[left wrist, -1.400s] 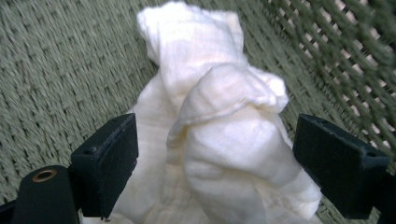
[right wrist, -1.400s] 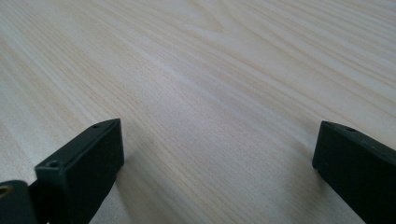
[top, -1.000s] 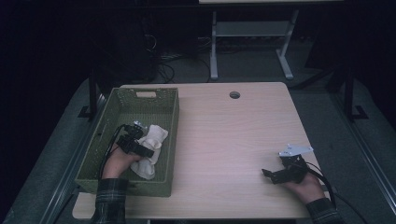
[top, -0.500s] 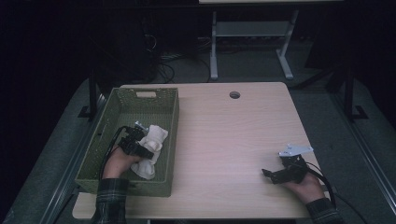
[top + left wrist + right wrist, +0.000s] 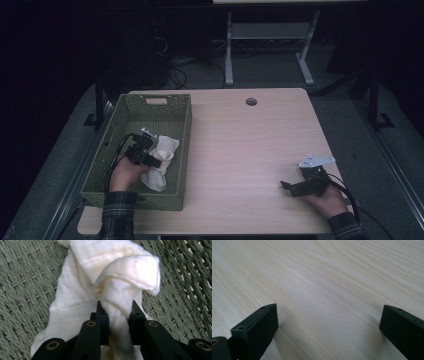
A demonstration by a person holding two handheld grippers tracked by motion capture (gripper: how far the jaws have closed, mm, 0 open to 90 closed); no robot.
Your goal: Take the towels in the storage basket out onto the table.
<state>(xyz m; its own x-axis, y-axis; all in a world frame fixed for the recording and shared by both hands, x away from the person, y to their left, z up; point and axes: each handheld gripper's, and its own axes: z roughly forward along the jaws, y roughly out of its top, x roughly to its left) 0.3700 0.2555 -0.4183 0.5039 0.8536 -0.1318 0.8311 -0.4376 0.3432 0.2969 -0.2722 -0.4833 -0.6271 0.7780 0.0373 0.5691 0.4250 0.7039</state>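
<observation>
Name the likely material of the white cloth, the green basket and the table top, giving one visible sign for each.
White cloth: soft woven cotton, probably; fine weave, limp folds.
Green basket: woven cord or plastic wicker; matte twisted strands.
Table top: pale wood or wood-look laminate; grain lines, smooth finish.

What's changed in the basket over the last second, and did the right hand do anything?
The left gripper has just been closing its jaws and now pinches a fold of the white cloth inside the green basket. The cloth bunched slightly but still lies in the basket. The right gripper stayed open on the table.
</observation>
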